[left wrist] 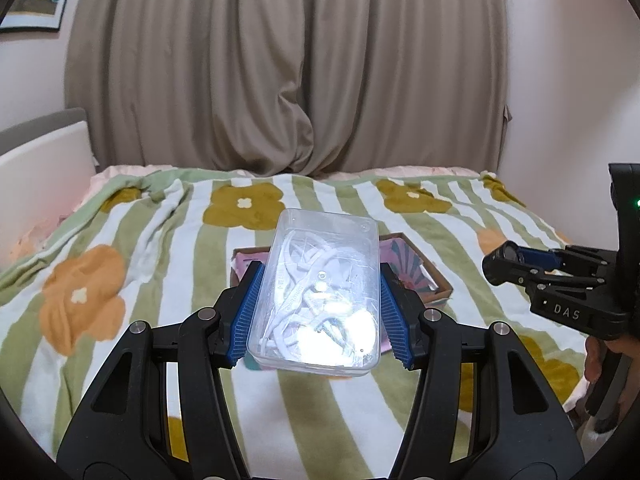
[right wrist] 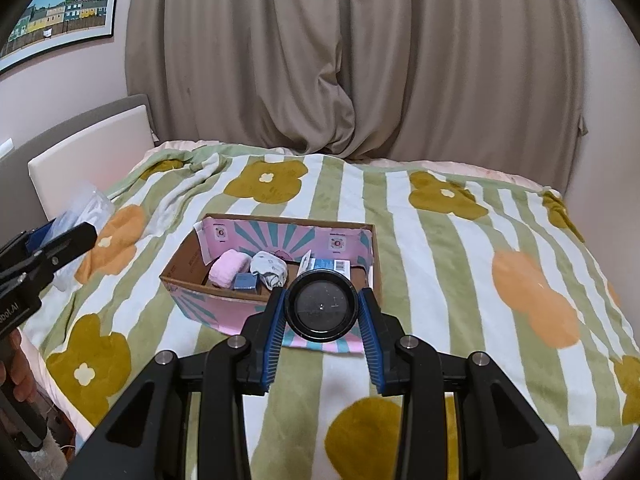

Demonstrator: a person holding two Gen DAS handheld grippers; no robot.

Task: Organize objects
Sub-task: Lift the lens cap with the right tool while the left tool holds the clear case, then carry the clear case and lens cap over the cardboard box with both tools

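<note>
My left gripper (left wrist: 320,308) is shut on a clear plastic box (left wrist: 320,288) of white cables and holds it above the bed, in front of the cardboard box (left wrist: 436,280). My right gripper (right wrist: 322,328) is shut on a round black container (right wrist: 322,306), seen from its flat end, just in front of the cardboard box (right wrist: 192,270). That box has a pink and teal lining and holds a pink cloth (right wrist: 229,268), a grey sock bundle (right wrist: 270,268), a small blue box (right wrist: 246,281) and a blue carton (right wrist: 330,265). The right gripper also shows in the left wrist view (left wrist: 500,266).
The bed has a green-striped floral blanket (right wrist: 440,248). A beige curtain (right wrist: 340,60) hangs behind it. A white headboard (right wrist: 92,152) stands at the left. A framed picture (right wrist: 60,12) hangs on the wall. The left gripper body (right wrist: 40,256) is at the left edge.
</note>
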